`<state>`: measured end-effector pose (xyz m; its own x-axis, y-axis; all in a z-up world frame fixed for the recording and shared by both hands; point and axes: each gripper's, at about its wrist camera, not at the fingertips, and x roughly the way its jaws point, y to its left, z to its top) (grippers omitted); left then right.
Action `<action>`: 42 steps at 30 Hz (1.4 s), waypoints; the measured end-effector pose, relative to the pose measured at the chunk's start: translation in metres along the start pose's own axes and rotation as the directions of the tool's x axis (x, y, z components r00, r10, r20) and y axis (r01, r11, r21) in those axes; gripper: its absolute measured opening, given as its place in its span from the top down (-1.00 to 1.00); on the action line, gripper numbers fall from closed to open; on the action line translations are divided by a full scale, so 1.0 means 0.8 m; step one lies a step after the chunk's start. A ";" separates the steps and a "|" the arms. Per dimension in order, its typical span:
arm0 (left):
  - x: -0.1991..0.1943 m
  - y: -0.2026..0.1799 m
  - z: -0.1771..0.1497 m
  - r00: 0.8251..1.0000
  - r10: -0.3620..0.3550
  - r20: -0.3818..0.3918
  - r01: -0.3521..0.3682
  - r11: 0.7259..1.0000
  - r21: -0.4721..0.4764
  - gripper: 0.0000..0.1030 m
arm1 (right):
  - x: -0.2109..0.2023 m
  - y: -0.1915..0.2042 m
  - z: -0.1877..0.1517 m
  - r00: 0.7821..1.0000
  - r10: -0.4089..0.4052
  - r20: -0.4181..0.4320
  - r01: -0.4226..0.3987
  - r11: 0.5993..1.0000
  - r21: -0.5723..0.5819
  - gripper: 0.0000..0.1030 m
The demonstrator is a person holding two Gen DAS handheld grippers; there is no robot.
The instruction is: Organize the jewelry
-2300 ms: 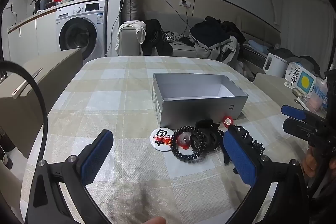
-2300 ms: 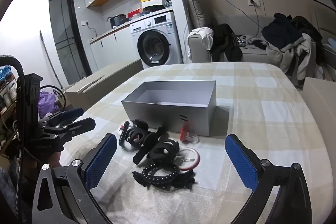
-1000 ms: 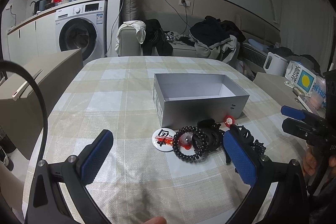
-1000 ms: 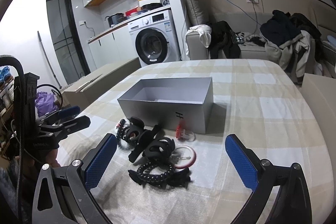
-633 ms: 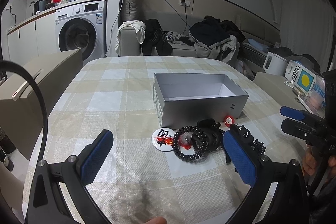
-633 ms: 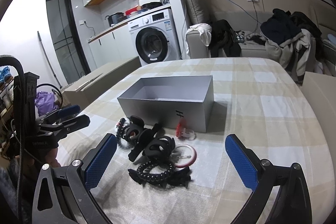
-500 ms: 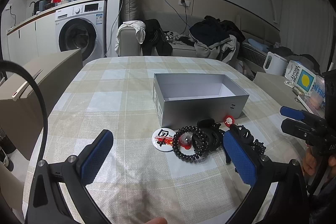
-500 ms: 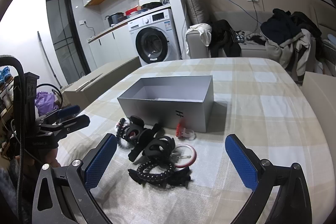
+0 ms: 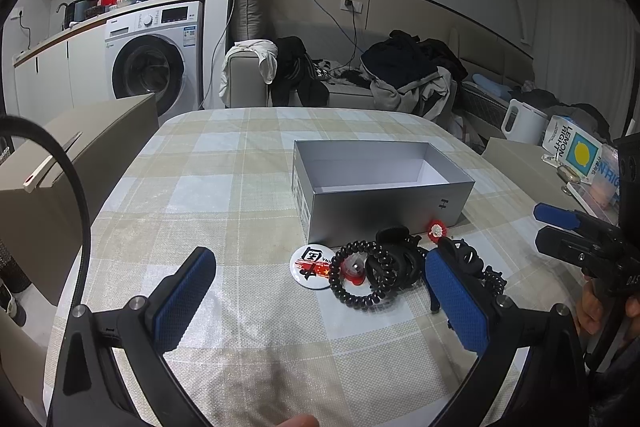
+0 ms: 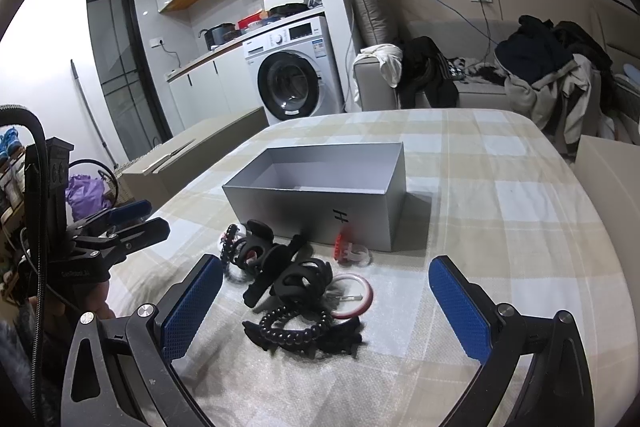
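Barely shifted since a moment ago: both claws hovering as before, spread wide and empty, left claw (image 9: 320, 291) and right claw (image 10: 324, 293) low over the checked surface (image 9: 192, 187). Ahead of both, between their fingers, a heap of jewelry (image 10: 296, 279): black claw clips, coiled black band (image 9: 360, 277), pink-rimmed ring (image 10: 352, 295), round badge (image 9: 311, 263), just beside the open grey box (image 9: 380, 187). Partly masked by left claw's blue pad; tangled, hard to count

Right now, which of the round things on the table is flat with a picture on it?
The round badge, lying left of the black coil hair ties. It is a solid white disc; they are open rings.
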<state>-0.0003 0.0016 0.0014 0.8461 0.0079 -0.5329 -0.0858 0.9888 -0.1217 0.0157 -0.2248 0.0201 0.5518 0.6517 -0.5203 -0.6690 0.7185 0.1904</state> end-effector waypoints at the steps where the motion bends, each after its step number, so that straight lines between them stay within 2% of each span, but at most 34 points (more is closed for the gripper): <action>1: 0.001 0.000 -0.001 1.000 0.001 0.000 -0.001 1.000 0.001 -0.98 | 0.000 0.000 0.000 1.000 0.000 0.000 0.000 1.000 0.002 -1.00; 10: 0.002 -0.002 0.000 1.000 0.011 -0.006 -0.011 1.000 0.011 -0.98 | -0.003 -0.004 0.002 1.000 -0.003 0.002 0.003 1.000 0.011 -1.00; 17: 0.005 -0.004 -0.001 1.000 0.019 -0.017 -0.019 1.000 0.016 -0.98 | 0.003 -0.004 0.001 0.999 -0.017 -0.035 0.018 1.000 0.021 -1.00; 37: 0.010 -0.002 -0.003 0.998 0.034 -0.050 -0.033 0.999 0.014 -0.98 | 0.021 -0.008 0.002 0.991 0.049 -0.128 -0.041 0.997 0.065 -1.00; 42: 0.016 0.001 -0.005 0.997 0.026 -0.079 -0.025 1.000 0.014 -0.98 | 0.029 -0.008 -0.010 0.977 0.055 -0.206 -0.039 0.996 0.081 -0.75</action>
<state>0.0085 0.0018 -0.0091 0.7993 0.0221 -0.6005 -0.0998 0.9903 -0.0965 0.0289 -0.2162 -0.0002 0.3997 0.6266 -0.6691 -0.6478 0.7095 0.2774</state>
